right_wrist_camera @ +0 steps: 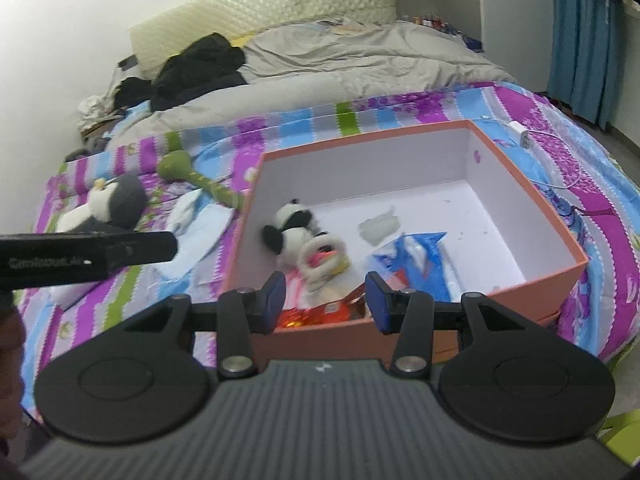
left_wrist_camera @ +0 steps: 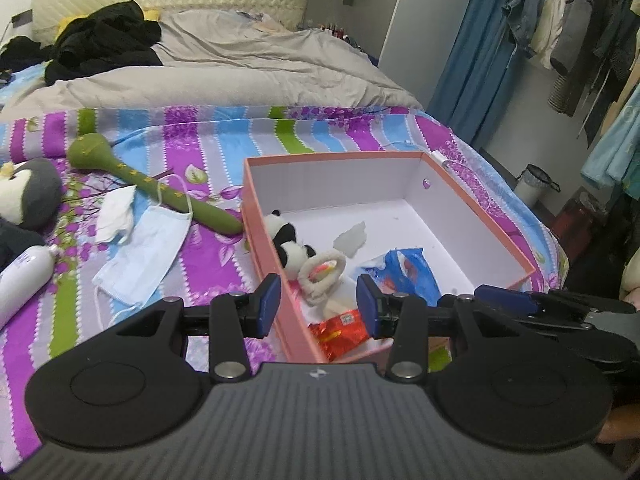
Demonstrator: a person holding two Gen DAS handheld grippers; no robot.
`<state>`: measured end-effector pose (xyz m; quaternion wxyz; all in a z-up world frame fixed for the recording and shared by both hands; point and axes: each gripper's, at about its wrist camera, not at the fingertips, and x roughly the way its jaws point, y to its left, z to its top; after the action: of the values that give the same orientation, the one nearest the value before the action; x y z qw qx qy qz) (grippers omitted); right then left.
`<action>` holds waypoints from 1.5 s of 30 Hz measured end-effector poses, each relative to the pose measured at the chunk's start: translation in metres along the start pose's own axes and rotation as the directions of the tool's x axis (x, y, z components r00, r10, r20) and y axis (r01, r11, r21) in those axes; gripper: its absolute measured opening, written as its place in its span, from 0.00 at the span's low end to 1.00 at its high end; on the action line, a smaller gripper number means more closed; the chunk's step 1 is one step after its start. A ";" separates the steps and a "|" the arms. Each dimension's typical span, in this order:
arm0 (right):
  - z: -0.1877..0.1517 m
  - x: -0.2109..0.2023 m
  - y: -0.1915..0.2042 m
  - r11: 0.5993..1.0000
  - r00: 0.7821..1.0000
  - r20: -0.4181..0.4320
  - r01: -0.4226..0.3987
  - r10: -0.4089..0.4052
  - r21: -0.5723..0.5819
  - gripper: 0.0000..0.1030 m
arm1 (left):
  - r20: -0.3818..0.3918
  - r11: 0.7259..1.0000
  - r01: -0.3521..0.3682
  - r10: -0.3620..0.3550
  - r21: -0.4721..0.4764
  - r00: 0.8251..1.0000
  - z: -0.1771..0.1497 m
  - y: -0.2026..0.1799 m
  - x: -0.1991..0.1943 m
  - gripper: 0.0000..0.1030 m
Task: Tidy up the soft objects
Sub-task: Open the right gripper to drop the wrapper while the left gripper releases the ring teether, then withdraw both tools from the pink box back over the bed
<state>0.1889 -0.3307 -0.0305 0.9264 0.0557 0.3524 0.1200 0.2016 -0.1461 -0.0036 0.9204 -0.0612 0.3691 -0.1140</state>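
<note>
Both your claws, left claw [left_wrist_camera: 318, 304] and right claw [right_wrist_camera: 325, 302], gape empty over the box [left_wrist_camera: 476, 216]; reach leftward for the penguin [left_wrist_camera: 30, 192], gripping its body squarely.

The things are being carried by a bed [left_wrist_camera: 224, 128] that is being covered by a striped floral sheet in purple, blue and green. A pink box [left_wrist_camera: 472, 196] is being supported directly on the sheet. Beside its left wall a green plush stick [left_wrist_camera: 136, 176] is lying, with a blue face mask [left_wrist_camera: 148, 252] and a white tissue [left_wrist_camera: 116, 214] just beside it. A penguin plush [left_wrist_camera: 30, 192] and a white bottle [left_wrist_camera: 20, 280] are lying further left. A grey duvet [left_wrist_camera: 240, 68] and black clothing [left_wrist_camera: 104, 40] are being carried at the far end.
</note>
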 end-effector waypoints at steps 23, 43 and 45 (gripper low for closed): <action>-0.081 -0.059 0.085 0.991 0.990 0.073 -0.116 0.120 -0.060 0.45 | 0.111 0.989 -0.093 0.106 -0.116 0.988 -0.102 0.067 -0.122 0.46; -0.117 -0.015 0.134 0.966 0.975 -0.003 -0.221 0.223 -0.134 0.45 | 0.091 0.955 -0.150 0.178 -0.255 0.980 -0.159 0.144 -0.104 0.46; -0.119 -0.006 0.140 0.965 0.978 -0.008 -0.209 0.211 -0.159 0.45 | 0.076 0.953 -0.161 0.186 -0.256 0.980 -0.157 0.152 -0.090 0.46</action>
<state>0.0800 -0.1952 -0.0889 0.9116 0.0191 0.3296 0.2450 0.0544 0.0198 -0.0868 0.9291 -0.1488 0.3381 0.0174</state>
